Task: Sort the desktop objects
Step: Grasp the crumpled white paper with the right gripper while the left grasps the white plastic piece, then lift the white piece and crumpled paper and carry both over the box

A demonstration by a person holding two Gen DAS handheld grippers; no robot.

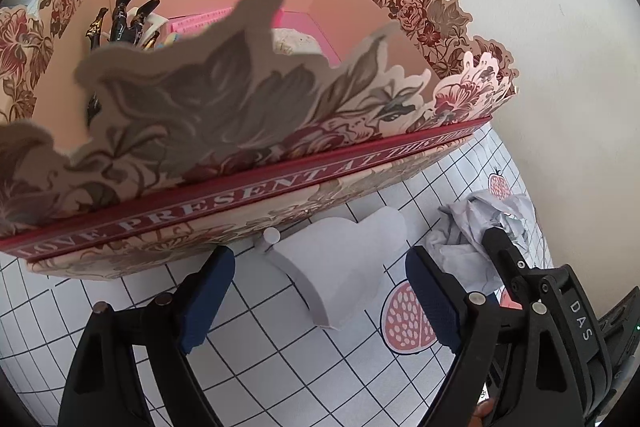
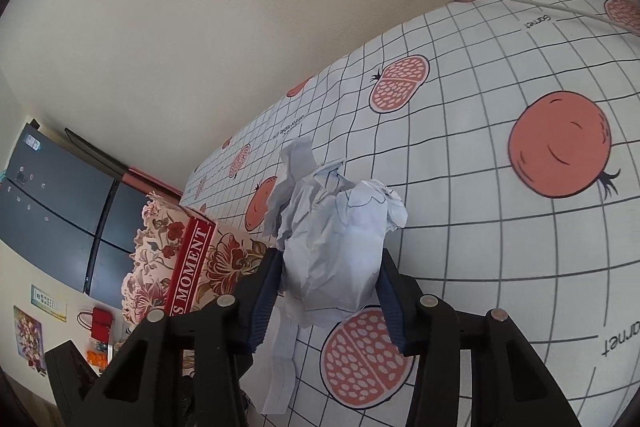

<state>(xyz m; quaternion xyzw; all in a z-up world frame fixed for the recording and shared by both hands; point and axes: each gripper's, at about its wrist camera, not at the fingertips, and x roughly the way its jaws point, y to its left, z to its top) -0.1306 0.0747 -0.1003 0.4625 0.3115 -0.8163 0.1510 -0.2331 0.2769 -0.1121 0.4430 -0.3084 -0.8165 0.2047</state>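
A pink floral gift box with scalloped paper walls stands on the checked tablecloth. Inside it lie black hair claws, a pink flat item and a pale lump. My left gripper is open and empty, just in front of the box, over a white folded card with a small peg. My right gripper is shut on a crumpled ball of white paper, held just above the cloth. The paper ball and right gripper also show at the right in the left wrist view.
The tablecloth carries pomegranate prints and runs up to a beige wall. The box corner sits left of the right gripper. A white cable lies at the far right. A dark fridge stands beyond the table.
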